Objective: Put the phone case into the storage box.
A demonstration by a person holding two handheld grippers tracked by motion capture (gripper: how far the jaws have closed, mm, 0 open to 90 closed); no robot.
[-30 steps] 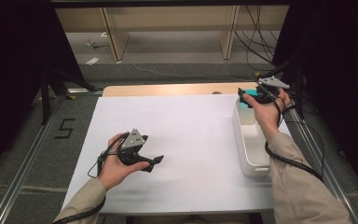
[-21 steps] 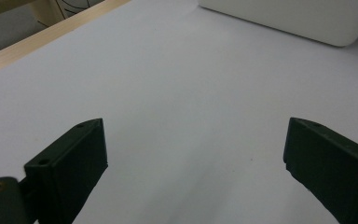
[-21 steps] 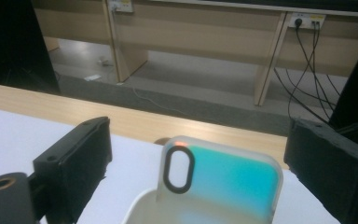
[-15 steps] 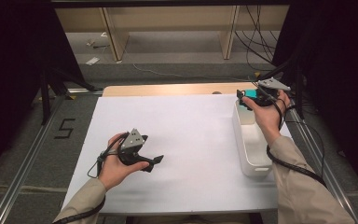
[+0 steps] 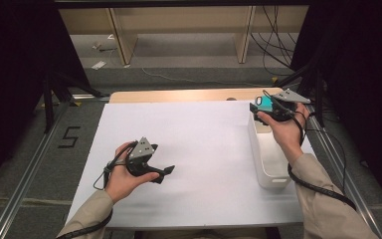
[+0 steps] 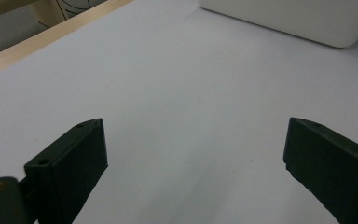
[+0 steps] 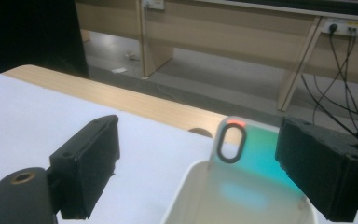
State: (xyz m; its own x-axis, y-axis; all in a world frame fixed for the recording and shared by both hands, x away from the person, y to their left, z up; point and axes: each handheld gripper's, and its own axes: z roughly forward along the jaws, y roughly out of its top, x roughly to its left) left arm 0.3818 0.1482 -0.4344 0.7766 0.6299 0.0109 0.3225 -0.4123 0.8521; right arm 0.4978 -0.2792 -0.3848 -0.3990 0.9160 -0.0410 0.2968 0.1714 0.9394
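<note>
Right claw (image 5: 258, 110) level over bin (image 5: 273, 169), closing.

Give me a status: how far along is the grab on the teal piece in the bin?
Done: the reach. The right gripper is over the far end of the white bin. In hand: its jaws have just been closing, with the teal piece between them but not visibly pinched. The left gripper sits open over the table. Left: probably grip and lift.

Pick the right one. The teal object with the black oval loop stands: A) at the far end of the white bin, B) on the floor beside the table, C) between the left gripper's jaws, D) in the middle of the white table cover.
A: in the right gripper view the teal object stands against the far wall of the white bin, ahead of the right gripper, whose open jaws do not touch it.
</note>
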